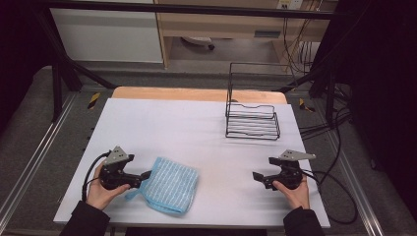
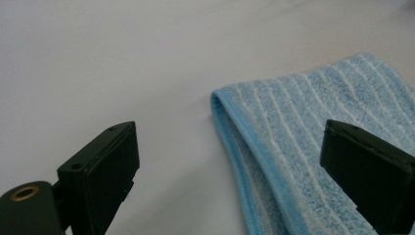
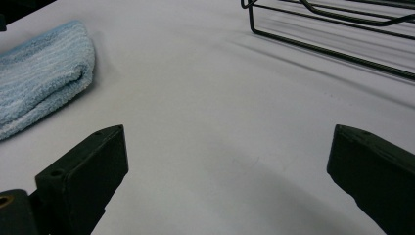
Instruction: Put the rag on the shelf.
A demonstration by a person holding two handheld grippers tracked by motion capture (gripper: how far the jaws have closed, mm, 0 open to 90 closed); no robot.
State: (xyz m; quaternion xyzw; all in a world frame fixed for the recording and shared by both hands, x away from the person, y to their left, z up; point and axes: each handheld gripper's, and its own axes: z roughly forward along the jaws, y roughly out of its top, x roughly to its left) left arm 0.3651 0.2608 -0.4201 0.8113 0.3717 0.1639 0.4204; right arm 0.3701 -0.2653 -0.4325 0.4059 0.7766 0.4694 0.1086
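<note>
Foreground: a person's hands hold two grippers low over the near edge of a white table (image 1: 147, 118).
Left gripper (image 1: 146, 175): jaws spread wide, holding nothing, with one jaw over the bare table and the other over the cloth's near edge in the left gripper view.
Cloth (image 1: 169, 185): a folded blue striped cloth lying flat at the near left of the table, its edge just at the left gripper's tips.
Right gripper (image 1: 255, 175): jaws wide apart and empty, hovering over bare table well apart from the cloth.
Background: a black wire rack (image 1: 252, 120) stands at the far right of the table.
Step in hand: likely the approach to grasp the cloth.
Next move: probably easing the left jaws around the folded edge, low enough to catch every layer, then closing.
</note>
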